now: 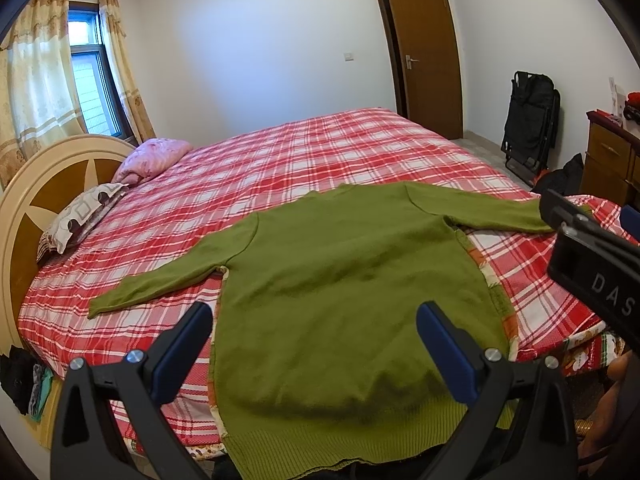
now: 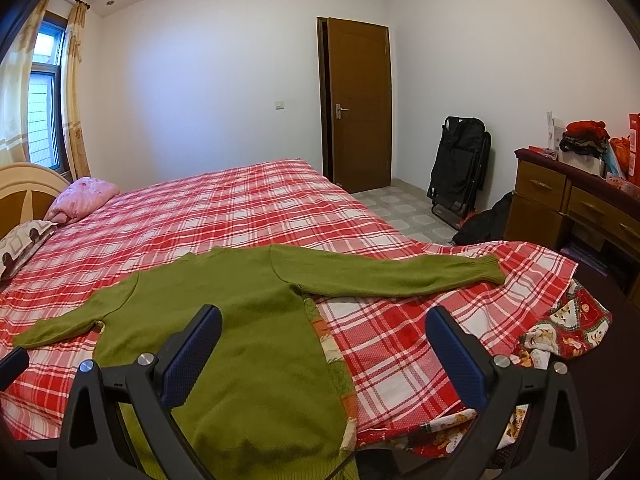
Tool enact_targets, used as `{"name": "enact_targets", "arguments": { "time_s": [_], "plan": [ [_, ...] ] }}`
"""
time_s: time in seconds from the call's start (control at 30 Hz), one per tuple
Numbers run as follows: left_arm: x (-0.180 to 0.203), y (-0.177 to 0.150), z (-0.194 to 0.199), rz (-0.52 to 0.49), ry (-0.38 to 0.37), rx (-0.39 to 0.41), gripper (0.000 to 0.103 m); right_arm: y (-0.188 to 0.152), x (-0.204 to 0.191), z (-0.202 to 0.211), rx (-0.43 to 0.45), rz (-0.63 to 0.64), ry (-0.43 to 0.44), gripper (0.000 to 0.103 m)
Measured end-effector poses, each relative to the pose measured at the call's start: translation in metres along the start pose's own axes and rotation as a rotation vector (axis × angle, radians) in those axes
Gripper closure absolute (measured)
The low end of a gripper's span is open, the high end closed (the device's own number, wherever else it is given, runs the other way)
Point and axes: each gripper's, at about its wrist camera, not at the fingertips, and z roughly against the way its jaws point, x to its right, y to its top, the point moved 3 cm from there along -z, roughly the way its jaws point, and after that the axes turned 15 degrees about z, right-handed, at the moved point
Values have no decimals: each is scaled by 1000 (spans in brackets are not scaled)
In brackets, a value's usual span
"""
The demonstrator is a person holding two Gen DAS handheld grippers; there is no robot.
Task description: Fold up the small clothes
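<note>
I see the green sweater flat on the plaid bed; both left tongs and right tongs are spread, holding nothing. Only my right view shows the cluttered dresser.

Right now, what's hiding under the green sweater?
The green sweater lies flat on the red plaid bedsheet. Along its right side a strip of patterned cloth peeks out from beneath. How far that cloth goes under the sweater is covered, so I cannot tell.
</note>
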Motion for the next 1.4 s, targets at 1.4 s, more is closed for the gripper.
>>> {"name": "enact_targets", "arguments": {
  "time_s": [1.4],
  "plan": [
    [-5, -4, -12, 18, -7, -44, 0, -4, -3, -9, -23, 24, -17, 1]
  ]
}}
